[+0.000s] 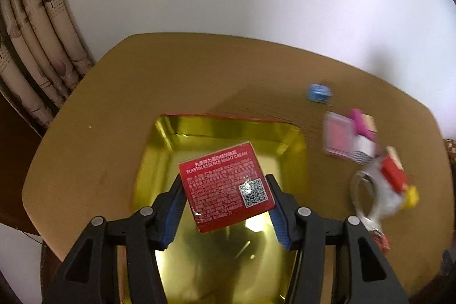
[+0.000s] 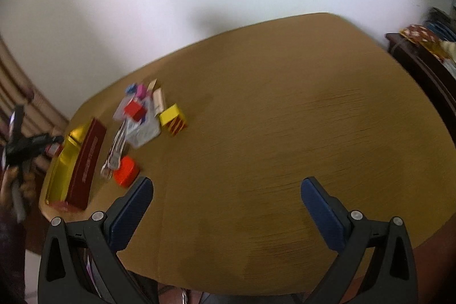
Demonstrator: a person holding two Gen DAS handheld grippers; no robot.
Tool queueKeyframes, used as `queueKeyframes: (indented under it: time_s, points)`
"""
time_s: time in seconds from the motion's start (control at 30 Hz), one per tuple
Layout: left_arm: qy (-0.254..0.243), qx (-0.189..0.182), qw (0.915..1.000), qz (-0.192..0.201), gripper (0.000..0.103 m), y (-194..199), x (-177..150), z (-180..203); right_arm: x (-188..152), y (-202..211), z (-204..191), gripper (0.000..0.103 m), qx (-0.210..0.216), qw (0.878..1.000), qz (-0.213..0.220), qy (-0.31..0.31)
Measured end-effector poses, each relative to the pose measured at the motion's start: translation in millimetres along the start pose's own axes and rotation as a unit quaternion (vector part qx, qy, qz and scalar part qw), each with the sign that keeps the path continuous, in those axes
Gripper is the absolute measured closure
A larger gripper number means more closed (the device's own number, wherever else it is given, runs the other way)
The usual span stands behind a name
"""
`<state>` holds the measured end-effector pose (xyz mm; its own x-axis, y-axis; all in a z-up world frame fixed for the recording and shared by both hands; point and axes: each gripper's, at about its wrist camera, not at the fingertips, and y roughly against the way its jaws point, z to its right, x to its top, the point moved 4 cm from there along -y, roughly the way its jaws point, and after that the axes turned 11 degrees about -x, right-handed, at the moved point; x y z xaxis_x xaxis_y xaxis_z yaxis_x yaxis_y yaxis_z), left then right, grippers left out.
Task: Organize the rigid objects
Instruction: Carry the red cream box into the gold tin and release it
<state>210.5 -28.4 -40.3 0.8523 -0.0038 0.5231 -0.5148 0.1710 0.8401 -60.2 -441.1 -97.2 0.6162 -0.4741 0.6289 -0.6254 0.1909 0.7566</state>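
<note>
the red box (image 1: 228, 185) looks like glossy printed card, with glare on its face. the gold tray (image 1: 159, 161) has a mirror-bright foil finish that throws reflections; its outer wall (image 2: 88, 155) is matt dark red card. the table (image 2: 270, 133) is matt brown with a fine, woven-looking grain. gripper pads (image 1: 172, 214) are ribbed blue rubber or plastic on matt black plastic arms. at right, a clear plastic wrapper (image 1: 379, 198) shines.
</note>
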Motion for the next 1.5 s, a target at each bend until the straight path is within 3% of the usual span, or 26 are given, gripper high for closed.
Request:
queueKeyframes:
  time_s: [0.2,0.4,0.6,0.73,1.07,1.13,1.3,1.37,1.43,1.5]
  points:
    - [-0.011,0.015,0.9998,-0.011,0.048,-34,13,-16,-7,-13,-44,0.0,0.033,0.997,-0.026,0.063]
    - [-0.001,0.015,0.9996,-0.023,0.048,-55,13,-30,-13,-24,-99,0.0,0.072,0.986,-0.031,0.146]
    - [0.0,0.017,0.9994,-0.031,0.048,-70,15,-33,-12,-48,-158,0.0,0.124,0.957,-0.042,0.258]
    - [0.004,0.016,0.9993,-0.032,0.048,-69,14,-39,-11,-68,-175,0.0,0.142,0.944,-0.063,0.292]
    - [-0.017,0.04,0.9985,-0.035,0.047,-74,11,-28,-8,-97,-195,0.002,0.134,0.924,-0.095,0.345]
    - [-0.022,0.039,0.9985,-0.033,0.047,-74,11,-23,-9,-100,-201,0.012,0.134,0.92,-0.1,0.355]
    - [-0.037,0.046,0.9974,-0.042,0.047,-71,9,-15,-10,-104,-207,0.018,0.137,0.911,-0.11,0.374]
    - [-0.032,0.041,0.9975,-0.047,0.047,-69,8,-13,-10,-104,-211,0.03,0.134,0.909,-0.11,0.379]
    - [-0.023,0.037,0.9982,-0.042,0.047,-63,9,-11,-8,-106,-211,0.053,0.111,0.909,-0.103,0.388]
    - [-0.016,0.031,0.9988,-0.036,0.047,-54,9,-9,-7,-105,-212,0.058,0.116,0.906,-0.113,0.39]
